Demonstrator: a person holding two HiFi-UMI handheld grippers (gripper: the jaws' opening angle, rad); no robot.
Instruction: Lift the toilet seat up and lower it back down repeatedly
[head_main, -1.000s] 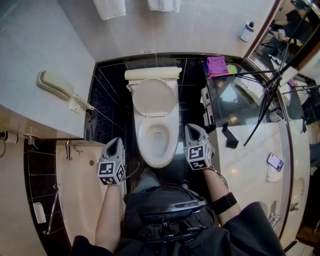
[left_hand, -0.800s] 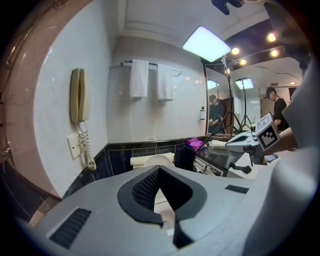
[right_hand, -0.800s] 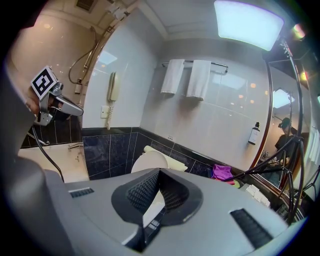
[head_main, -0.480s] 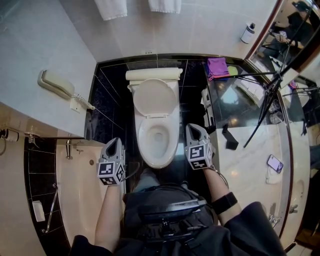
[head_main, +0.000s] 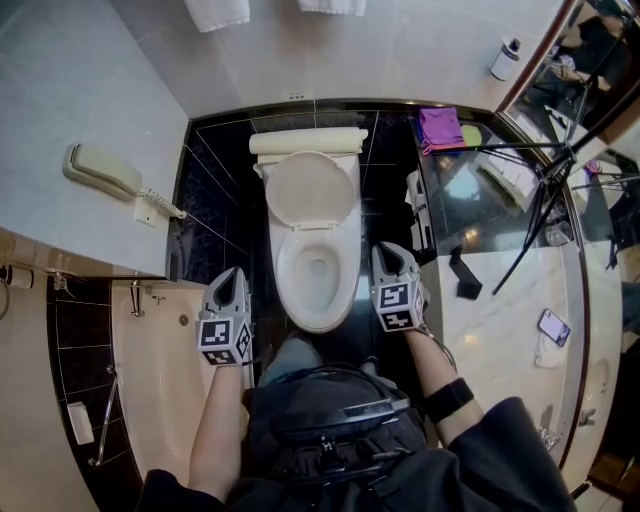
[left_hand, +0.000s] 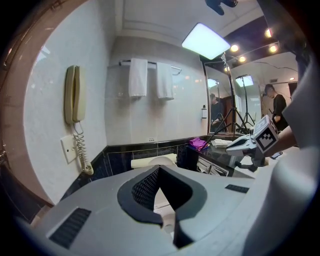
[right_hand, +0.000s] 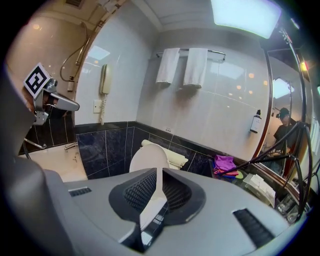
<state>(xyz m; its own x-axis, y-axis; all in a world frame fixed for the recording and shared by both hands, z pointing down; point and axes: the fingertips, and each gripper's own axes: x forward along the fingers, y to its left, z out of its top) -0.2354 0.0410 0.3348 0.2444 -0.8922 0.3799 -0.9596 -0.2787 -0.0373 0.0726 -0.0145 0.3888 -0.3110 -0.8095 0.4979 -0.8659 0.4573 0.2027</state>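
Left gripper (head_main: 236, 276): grey moulded plastic with a square-marker cube at the rear. Ribbed black pads closed tip to tip, nothing between them. Held left of the bowl near the tub edge, clear of the toilet.
Right gripper (head_main: 386, 254): same build. Jaws opening, with a thin slit between the ribbed pads. Only white toilet surface visible through the slit, nothing pinched. Just right of the bowl, apart from it.
Bathtub (head_main: 165, 390): cream, smooth and rounded, with chrome fittings at its head.
Toilet seat (head_main: 288, 272): white glossy oval ring, apparently flat on the bowl between the two grippers; not certain from these views.
Lid (head_main: 310, 188): white solid oval, upright against the cistern.
Cistern (head_main: 305, 143): cream, low, with a rounded top.
Vanity counter (head_main: 510, 300): pale polished stone, curved front edge, to the right.
Smartphone (head_main: 552, 325): flat on the counter.
Tripod (head_main: 545, 200): thin black legs over the counter.
Wall tiles (head_main: 215, 200): black, veined, glossy, square, behind the toilet.
Purple cloth (head_main: 438, 128): folded on the counter's far corner.
Wall telephone (head_main: 105, 170): beige handset with a coiled cord, on the pale left wall.
Towels (head_main: 217, 12): white, hanging on the far wall.
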